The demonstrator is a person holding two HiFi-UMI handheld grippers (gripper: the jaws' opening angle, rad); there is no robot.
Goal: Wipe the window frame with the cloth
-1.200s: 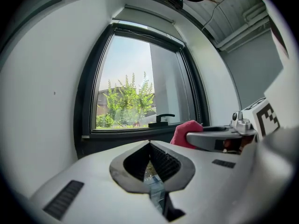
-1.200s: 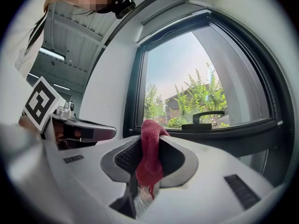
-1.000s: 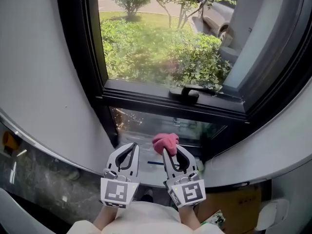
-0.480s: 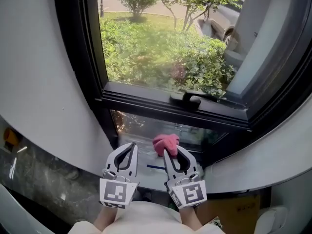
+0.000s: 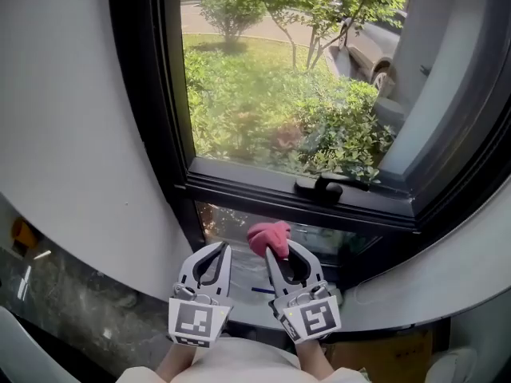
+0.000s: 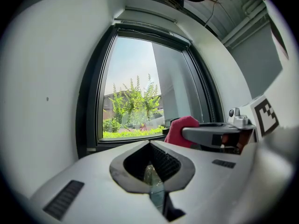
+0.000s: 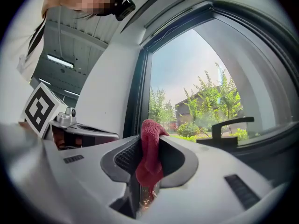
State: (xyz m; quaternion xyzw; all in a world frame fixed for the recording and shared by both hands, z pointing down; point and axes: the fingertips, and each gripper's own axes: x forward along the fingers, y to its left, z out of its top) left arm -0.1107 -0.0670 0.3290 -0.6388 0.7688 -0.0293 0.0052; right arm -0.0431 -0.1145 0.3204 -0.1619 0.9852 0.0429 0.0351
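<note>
A black window frame (image 5: 263, 191) runs across the head view, its lower rail carrying a black handle (image 5: 323, 187). My right gripper (image 5: 275, 247) is shut on a red cloth (image 5: 268, 237), bunched at the jaw tips just below that rail. In the right gripper view the cloth (image 7: 150, 153) hangs pinched between the jaws, with the handle (image 7: 230, 127) ahead at the right. My left gripper (image 5: 222, 252) hovers beside the right one, jaws shut with nothing held. From the left gripper view the cloth (image 6: 180, 129) shows at the right, the window frame (image 6: 91, 106) ahead.
White wall (image 5: 72, 134) curves down the left of the window, and a white sill ledge (image 5: 415, 294) runs under it. A dark speckled floor (image 5: 72, 294) lies at lower left. Outside the glass are shrubs (image 5: 335, 134) and a parked car (image 5: 371, 50).
The head view has shifted so the window sits further right and lower in frame. Both grippers stay side by side, slightly closer to the lower rail, cloth still held.
</note>
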